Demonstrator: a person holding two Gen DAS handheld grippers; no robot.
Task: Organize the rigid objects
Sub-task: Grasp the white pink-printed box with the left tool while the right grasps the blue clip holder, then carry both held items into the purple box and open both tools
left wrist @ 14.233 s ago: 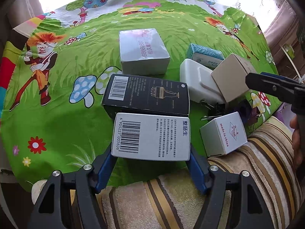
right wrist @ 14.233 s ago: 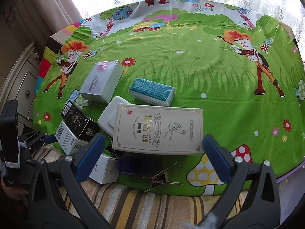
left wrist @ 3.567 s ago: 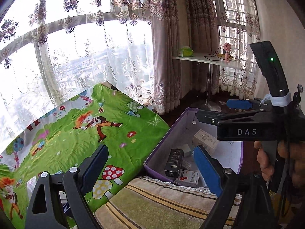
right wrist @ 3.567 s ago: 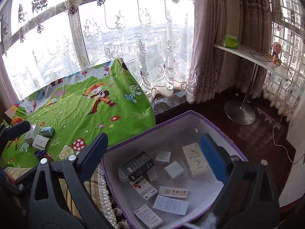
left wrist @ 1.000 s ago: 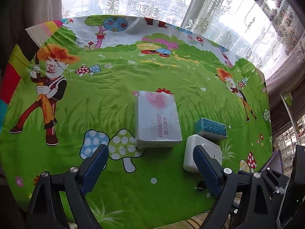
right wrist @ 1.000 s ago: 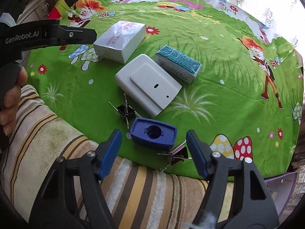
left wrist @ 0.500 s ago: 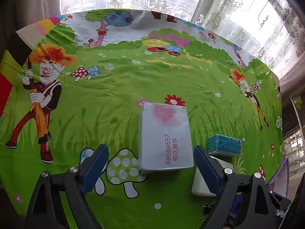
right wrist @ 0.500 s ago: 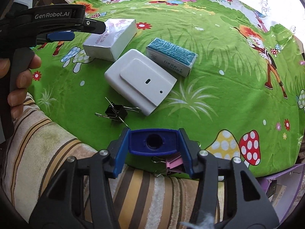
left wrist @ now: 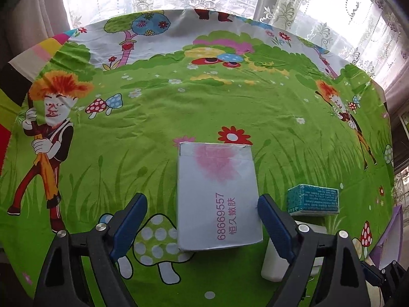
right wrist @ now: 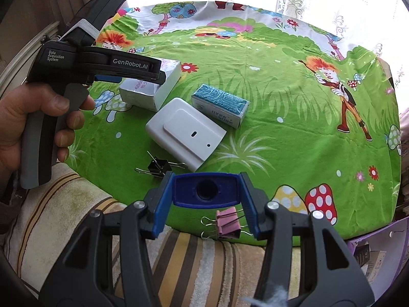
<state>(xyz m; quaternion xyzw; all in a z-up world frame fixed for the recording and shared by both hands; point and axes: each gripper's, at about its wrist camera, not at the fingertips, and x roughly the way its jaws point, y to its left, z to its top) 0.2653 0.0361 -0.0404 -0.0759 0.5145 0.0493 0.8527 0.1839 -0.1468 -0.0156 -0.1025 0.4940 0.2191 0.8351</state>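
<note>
Your right hand-held gripper is clamped on the dark blue plastic piece. Both pads press its short ends, and the piece appears clear of the green printed cloth. That closing was completed within the last second.

Your left hand-held gripper has its jaws apart around the pale box with the pink blotch. The right pad is at or just beside the box's right edge. The left pad is well clear of the left edge, with green cloth showing between. The jaws have just been narrowing, but no grip is made.

In the right wrist view, the white flat case lies at 12 o'clock from the held piece, and the teal packet just beyond it at 1 o'clock. A black binder clip lies at 10 o'clock, and a pink binder clip sits under the jaws at 5 o'clock. The purple bin shows at 4 o'clock, with boxes already inside.

Step in hand, by judgement: the right side has its pick secured, the left side is mid-grasp. Next, centre the left jaws on the pale box and close squarely on its long sides before lifting. An off-centre grip could twist the box. Then carry both items to the bin.
</note>
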